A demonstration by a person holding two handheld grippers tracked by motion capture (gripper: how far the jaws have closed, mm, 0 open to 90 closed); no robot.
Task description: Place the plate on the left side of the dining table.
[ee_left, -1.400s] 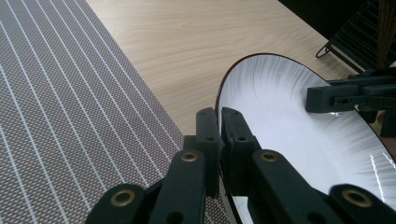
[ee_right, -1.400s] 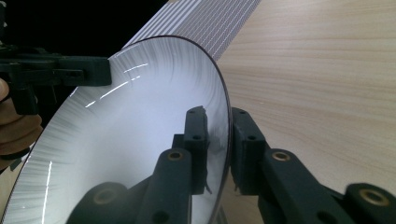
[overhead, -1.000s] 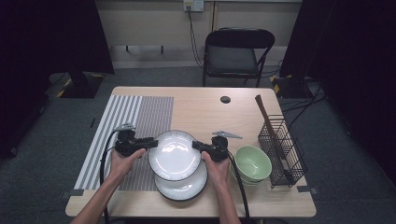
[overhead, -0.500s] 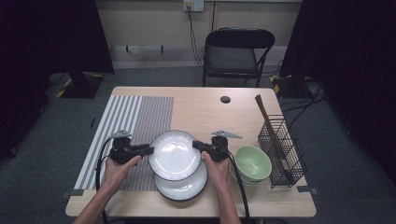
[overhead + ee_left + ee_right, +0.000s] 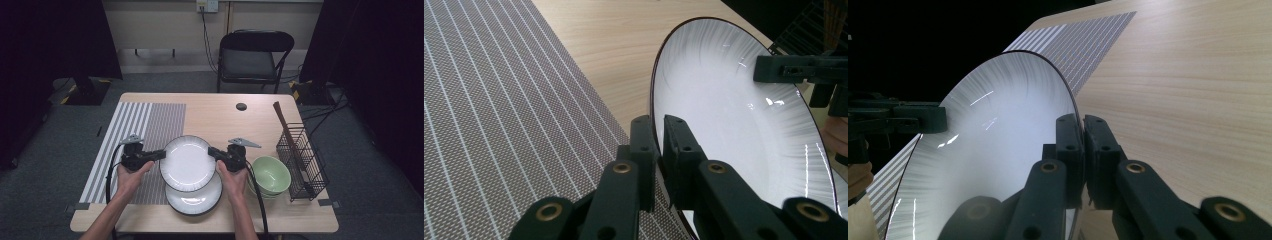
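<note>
A white plate with a dark rim [image 5: 187, 162] hangs tilted just above a second, similar plate [image 5: 196, 201] that lies on the table. My left gripper [image 5: 161, 154] is at the upper plate's left rim. Its jaws have just been closing, and in the left gripper view the left gripper [image 5: 659, 125] is shut on the plate's rim [image 5: 734, 115]. My right gripper [image 5: 211, 151] holds the opposite edge. In the right gripper view the right gripper [image 5: 1082, 125] is shut on the plate's rim [image 5: 998, 125].
Stacked green bowls [image 5: 270, 174] sit right of the plates, beside a black wire rack [image 5: 303, 160] holding a brown stick. A striped mat [image 5: 142, 127] covers the table's left half. A small black disc [image 5: 241, 106] lies at the far edge, with a chair [image 5: 252, 55] beyond.
The left gripper drew back a little from the plate's left rim, then returned and closed on it. The plate and the right gripper have stayed in place.
</note>
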